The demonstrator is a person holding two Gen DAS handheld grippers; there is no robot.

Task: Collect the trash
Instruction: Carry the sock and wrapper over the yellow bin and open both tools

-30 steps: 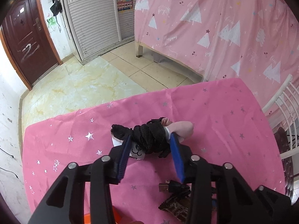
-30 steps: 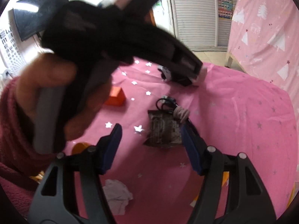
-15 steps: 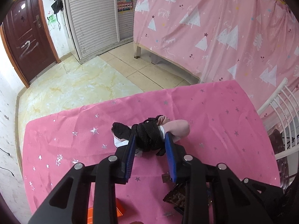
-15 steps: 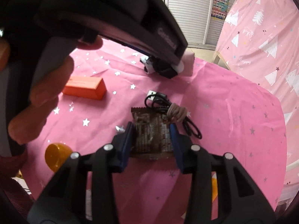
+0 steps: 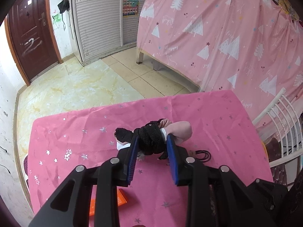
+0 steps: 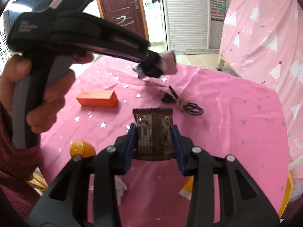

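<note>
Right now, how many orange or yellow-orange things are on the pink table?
3 in view: an orange box at the left, a round orange cap near the left edge, and a yellow-orange object partly hidden behind the right gripper. More may be hidden.

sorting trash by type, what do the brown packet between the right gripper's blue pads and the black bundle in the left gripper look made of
Brown snack wrapper: probably glossy plastic film, with glare spots and zigzag-cut ends. Black knotted bundle: matte soft fabric, wrinkled and tied over something white and pink.

A wrapper is framed between the fingers of the right tool on the table. Behind it lies a cable, to its left a box. A bundle is clamped in the left tool, above the table's far side.
</note>
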